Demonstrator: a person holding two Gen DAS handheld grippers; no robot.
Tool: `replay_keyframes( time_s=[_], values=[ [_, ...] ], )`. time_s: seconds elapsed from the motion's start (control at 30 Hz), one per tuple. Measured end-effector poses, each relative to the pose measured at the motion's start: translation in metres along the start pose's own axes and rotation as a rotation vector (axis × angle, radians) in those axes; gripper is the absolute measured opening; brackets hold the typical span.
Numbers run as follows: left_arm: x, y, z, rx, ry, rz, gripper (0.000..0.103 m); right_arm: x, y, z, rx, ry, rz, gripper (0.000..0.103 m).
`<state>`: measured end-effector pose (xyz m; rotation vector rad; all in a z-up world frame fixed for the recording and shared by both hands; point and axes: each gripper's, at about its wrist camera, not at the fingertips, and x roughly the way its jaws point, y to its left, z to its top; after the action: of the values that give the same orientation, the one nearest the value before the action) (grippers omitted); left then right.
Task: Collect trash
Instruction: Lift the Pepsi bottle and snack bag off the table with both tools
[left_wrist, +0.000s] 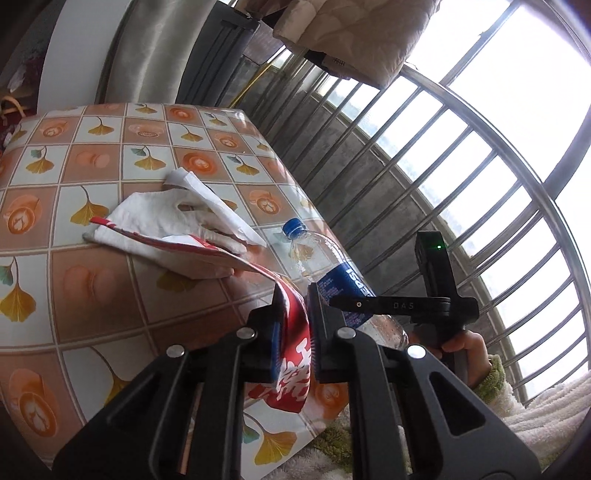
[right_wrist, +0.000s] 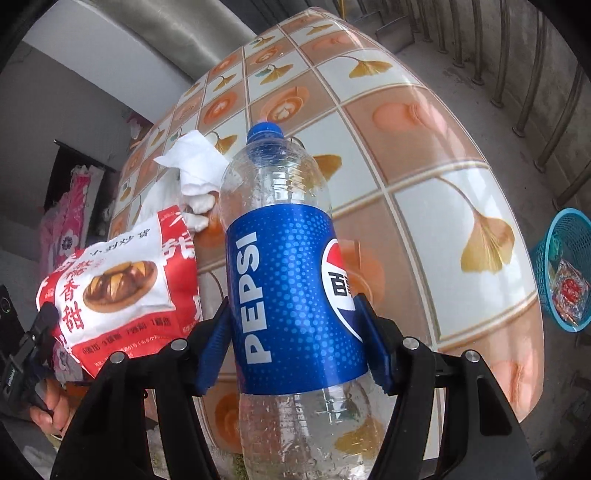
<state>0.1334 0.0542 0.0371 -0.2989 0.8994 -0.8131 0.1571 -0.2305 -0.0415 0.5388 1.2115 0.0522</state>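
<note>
Pepsi bottle clamped between right gripper fingers (label-high).

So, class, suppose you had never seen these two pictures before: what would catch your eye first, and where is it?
Most striking is the empty Pepsi bottle, filling the middle of the right wrist view, clamped in the right gripper. Next comes the red and white snack bag pinched in the left gripper. Behind both, crumpled white tissue lies on the tablecloth patterned with leaves.
</note>
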Motion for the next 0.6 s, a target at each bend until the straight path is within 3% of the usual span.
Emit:
replay_keyframes(
  time_s=[0.37, 0.6],
  values=[
    [0.022, -0.016, 0.008, 0.025, 0.017, 0.047, 0.012, -0.006, 0.001, -0.004, -0.041, 0.01, -0.031, 0.064],
    [0.033, -0.04, 0.012, 0.134, 0.04, 0.097, 0.012, -0.009, 0.001, 0.003, -0.076, 0.034, -0.043, 0.064]
  ],
)
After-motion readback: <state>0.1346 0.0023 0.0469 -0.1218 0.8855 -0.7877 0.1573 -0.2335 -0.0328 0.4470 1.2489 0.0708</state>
